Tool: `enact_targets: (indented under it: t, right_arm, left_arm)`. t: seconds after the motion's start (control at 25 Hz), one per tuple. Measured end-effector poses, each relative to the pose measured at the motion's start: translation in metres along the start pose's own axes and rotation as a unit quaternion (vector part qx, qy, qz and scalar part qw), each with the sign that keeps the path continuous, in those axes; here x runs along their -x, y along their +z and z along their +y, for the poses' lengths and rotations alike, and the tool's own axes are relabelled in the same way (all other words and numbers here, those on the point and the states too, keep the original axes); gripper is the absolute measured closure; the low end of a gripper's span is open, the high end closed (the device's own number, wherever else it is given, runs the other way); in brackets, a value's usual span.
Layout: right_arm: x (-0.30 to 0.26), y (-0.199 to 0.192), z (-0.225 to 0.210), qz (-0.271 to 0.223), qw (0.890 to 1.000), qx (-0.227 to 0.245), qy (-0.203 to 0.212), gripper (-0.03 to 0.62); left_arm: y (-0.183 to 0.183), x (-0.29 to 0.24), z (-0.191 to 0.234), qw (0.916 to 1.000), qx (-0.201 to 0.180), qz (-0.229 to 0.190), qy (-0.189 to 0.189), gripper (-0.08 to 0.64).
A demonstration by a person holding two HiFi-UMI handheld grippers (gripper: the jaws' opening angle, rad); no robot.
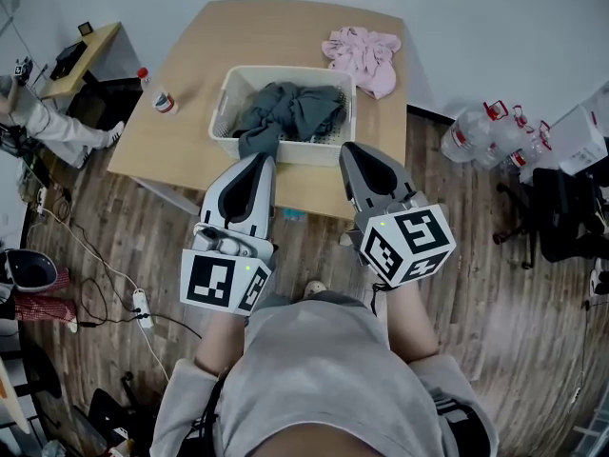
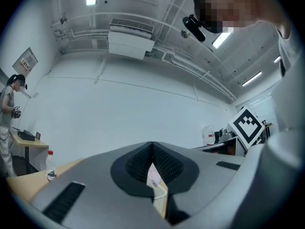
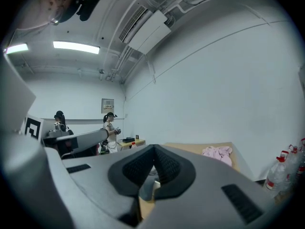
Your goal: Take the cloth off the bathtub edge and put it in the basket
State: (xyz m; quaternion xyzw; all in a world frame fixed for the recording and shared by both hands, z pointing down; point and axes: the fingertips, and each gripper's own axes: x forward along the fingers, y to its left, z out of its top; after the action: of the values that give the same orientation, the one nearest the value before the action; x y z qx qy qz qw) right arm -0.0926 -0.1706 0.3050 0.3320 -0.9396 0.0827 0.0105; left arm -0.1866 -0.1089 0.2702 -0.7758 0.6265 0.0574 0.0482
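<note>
A white basket [image 1: 228,89] stands in the middle of the wooden table [image 1: 190,65] with a grey cloth [image 1: 285,112] bunched inside it, part of it draped over the near rim. A pink cloth [image 1: 366,55] lies crumpled at the table's far right corner, and it shows too in the right gripper view as the pink cloth [image 3: 217,152]. My left gripper [image 1: 259,158] and right gripper [image 1: 350,149] hover side by side just short of the basket's near wall, pointing at it. Both are shut with nothing held: the left gripper [image 2: 151,144] and right gripper [image 3: 153,149] have their tips touching.
A small bottle with a red cap [image 1: 160,98] stands on the table left of the basket. Large water bottles [image 1: 485,131] sit on the floor at the right. A side desk [image 1: 81,60], a person [image 1: 38,122] and a power strip [image 1: 143,303] are at the left.
</note>
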Motion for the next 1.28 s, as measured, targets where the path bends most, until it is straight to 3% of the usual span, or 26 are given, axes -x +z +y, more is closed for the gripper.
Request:
enact_targets:
  t: [0.44,0.84,1.28]
  right_arm:
    - [-0.005,0.006,0.016,-0.01,1.0,0.004,-0.022,0.583]
    - [-0.001,0.001,0.05,-0.025,0.998,0.048,-0.038,0.583]
    - [0.001,-0.009,0.074,-0.026,0.997,0.054,-0.05,0.583]
  left_arm:
    - [0.003,0.005,0.02,0.9997,0.007,0.011,-0.021,0.545]
    - [-0.003,0.019,0.034,0.9987,0.02,0.017,-0.045,0.545]
    - [-0.007,0.035,0.044,0.9979,0.03,0.02,-0.054,0.545]
